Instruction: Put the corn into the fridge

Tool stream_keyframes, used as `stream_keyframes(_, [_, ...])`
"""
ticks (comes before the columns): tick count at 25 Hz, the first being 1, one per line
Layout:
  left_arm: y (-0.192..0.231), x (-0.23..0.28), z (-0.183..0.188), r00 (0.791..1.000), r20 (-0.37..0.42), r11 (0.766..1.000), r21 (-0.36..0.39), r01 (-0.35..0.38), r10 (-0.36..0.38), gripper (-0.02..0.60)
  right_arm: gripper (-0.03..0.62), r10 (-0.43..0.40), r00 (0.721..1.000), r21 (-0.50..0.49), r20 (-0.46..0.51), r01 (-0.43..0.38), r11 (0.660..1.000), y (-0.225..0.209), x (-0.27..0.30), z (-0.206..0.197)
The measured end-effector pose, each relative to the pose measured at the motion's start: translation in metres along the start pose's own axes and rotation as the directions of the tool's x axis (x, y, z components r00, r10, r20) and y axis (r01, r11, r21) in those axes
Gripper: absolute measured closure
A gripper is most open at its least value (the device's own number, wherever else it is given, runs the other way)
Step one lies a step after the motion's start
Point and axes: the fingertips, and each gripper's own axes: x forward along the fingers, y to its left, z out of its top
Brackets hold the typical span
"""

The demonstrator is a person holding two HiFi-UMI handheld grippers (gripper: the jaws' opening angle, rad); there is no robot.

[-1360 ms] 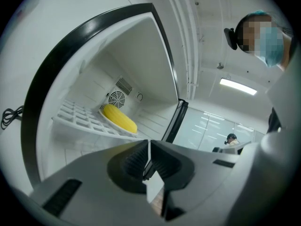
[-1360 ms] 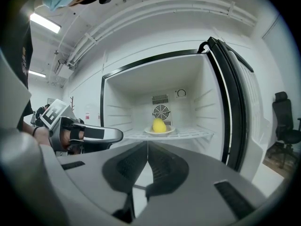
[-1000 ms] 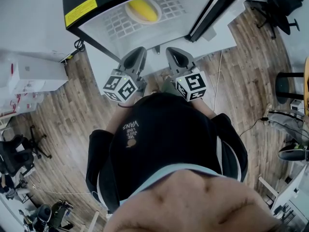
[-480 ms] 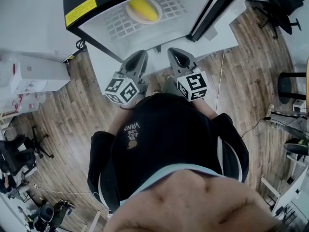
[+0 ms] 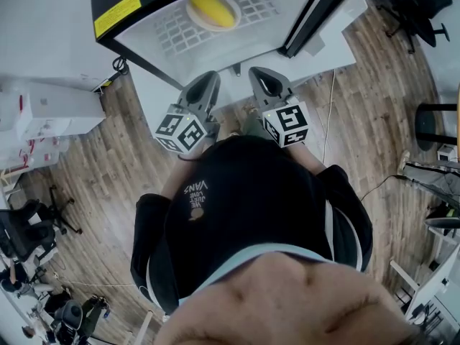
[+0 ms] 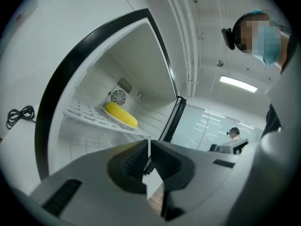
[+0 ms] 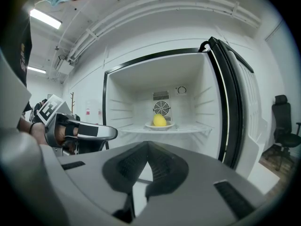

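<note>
- The fridge stands open at the far side, its door swung to the right.
- A white grid shelf crosses its inside.
- The left hand-held gripper is clenched with its jaws together and empty, near the fridge's front.
- The right hand-held gripper, just beside it, is clenched and empty too.
- A white plate sits on the shelf.
- The yellow corn lies on that plate, well apart from both grippers.
</note>
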Motion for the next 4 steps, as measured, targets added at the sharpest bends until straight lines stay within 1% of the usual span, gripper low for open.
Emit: stream_keyframes(4, [-0.0004, -0.0019, 0.0014, 1.000, 0.002, 1.000, 0.005, 0.000, 0.000, 0.552, 0.582, 0.000, 1.000, -0.002, -0.006, 0.000, 1.000, 0.0015, 0.0001, -0.0009])
